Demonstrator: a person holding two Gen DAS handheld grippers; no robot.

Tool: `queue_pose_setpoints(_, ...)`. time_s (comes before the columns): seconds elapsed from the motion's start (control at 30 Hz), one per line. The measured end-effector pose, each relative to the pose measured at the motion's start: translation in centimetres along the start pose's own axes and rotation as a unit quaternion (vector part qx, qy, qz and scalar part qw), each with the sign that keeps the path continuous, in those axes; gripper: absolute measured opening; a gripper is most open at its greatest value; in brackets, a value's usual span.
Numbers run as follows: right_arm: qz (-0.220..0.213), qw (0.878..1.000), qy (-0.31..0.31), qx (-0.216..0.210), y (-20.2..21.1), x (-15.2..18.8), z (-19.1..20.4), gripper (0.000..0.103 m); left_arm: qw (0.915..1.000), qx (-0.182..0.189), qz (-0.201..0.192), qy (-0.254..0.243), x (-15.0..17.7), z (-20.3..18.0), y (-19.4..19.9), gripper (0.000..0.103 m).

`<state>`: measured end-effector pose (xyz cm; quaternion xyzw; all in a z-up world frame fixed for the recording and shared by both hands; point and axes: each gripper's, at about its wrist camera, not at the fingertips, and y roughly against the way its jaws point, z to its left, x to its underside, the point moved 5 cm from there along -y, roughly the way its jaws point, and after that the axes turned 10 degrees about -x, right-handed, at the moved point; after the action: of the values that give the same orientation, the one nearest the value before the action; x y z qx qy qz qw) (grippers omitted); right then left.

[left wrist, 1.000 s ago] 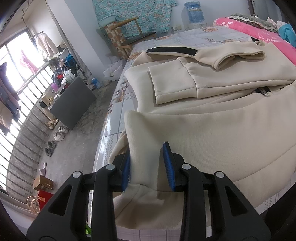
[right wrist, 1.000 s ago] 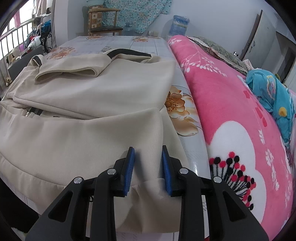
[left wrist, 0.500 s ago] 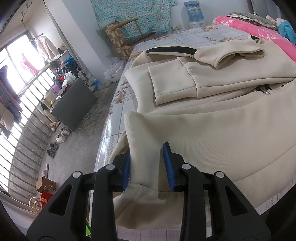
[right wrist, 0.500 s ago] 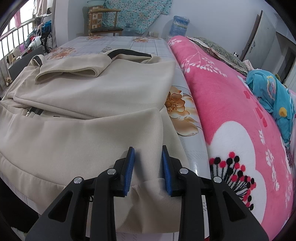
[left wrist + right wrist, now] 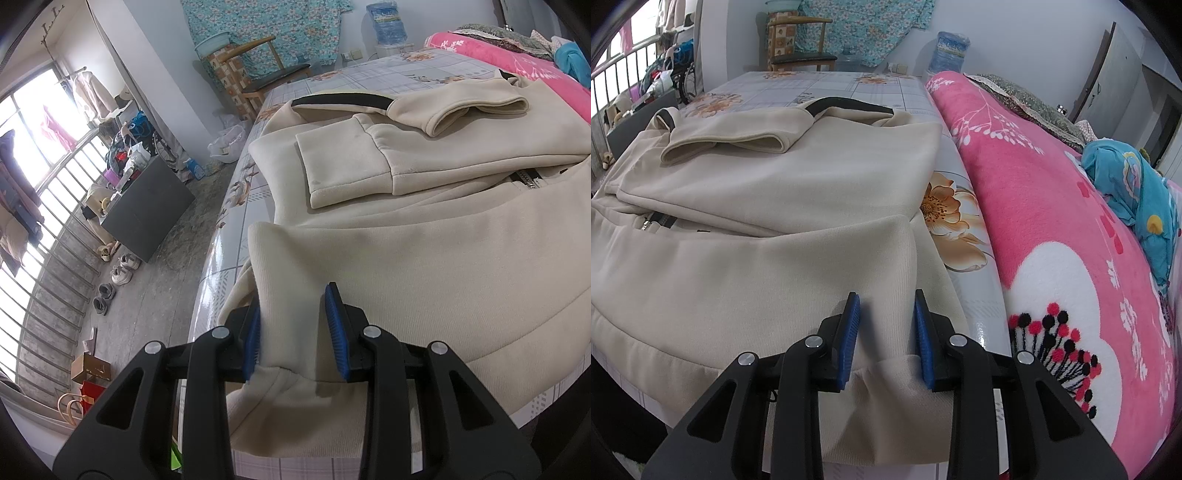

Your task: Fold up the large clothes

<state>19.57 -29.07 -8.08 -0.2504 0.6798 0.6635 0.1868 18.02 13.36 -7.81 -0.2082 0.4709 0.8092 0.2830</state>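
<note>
On the left side of the bed, the left gripper (image 5: 295,328) has its blue-padded fingers (image 5: 252,341) spread apart around the raised bottom hem of a cream zip-up jacket (image 5: 424,266); the cloth bulges up between the pads, and whether they actually pinch it cannot be told (the gap looks wide, with the fabric touching at least the left pad). Beyond the gripper, the jacket lies spread across the floral bedsheet (image 5: 369,74), its two sleeves folded inward over the chest: one cuff (image 5: 343,166) lies flat toward the left edge, the other sleeve end (image 5: 476,110) lies further back, near the black-lined collar (image 5: 340,100). A metal zipper (image 5: 528,181) shows at the right where the upper layer ends. Off the bed's left edge, pairs of shoes (image 5: 118,269) sit on the concrete floor beside a dark cabinet (image 5: 147,210).

Moving right, the right gripper (image 5: 886,332) stands the same way at the jacket's (image 5: 757,266) other bottom corner, fingers (image 5: 925,343) parted with a ridge of hem rising between them and drooping over the bed's near edge below. Just right of the jacket, an orange flower print (image 5: 945,210) on the sheet lies bare, and further right a pink floral blanket (image 5: 1052,221) runs along the bed, with a blue bundle of cloth (image 5: 1134,195) on top of it.
</note>
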Motion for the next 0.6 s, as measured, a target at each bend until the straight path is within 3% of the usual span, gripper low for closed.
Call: queue_pose_setpoints(0.6,0.0,1.0,0.001,0.0,0.03,0.02,0.09,0.029,1.0,-0.001,0.0,-0.001,0.06,-0.27,0.11,0.031)
